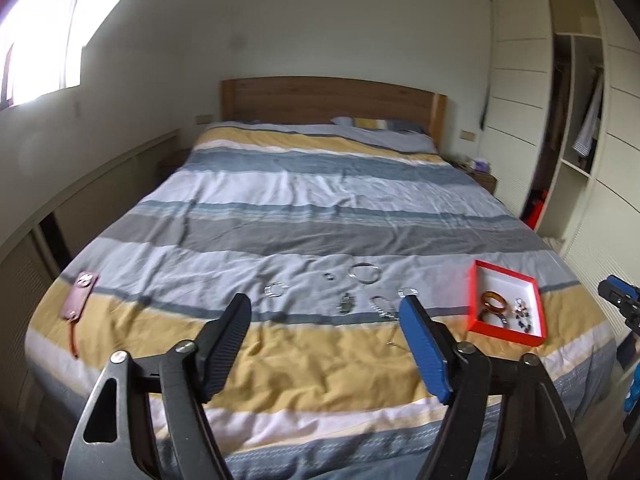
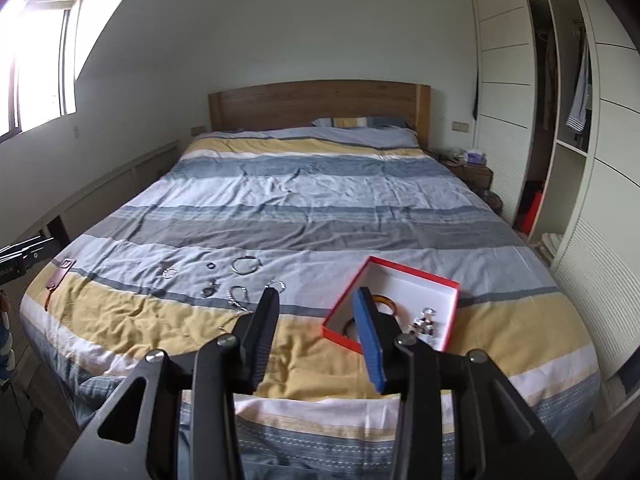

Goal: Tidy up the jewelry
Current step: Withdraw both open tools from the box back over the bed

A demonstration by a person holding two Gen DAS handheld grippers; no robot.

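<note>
The bed [image 1: 312,208], under a striped duvet, fills both views, its wooden headboard [image 1: 332,98] at the far wall. Near the foot, on the right, lies an open red box [image 1: 506,304] holding amber bangles [image 1: 494,300] and small beaded pieces [image 1: 524,314]. Left of it, loose jewelry [image 1: 362,272] lies scattered on the duvet: silver bangles, rings, a chain. A pink case [image 1: 80,292] lies far left. The left hand-held gripper [image 1: 326,306] hangs over the bed, jaws wide and empty. The right hand-held gripper [image 2: 318,294] is narrower, also empty.
</note>
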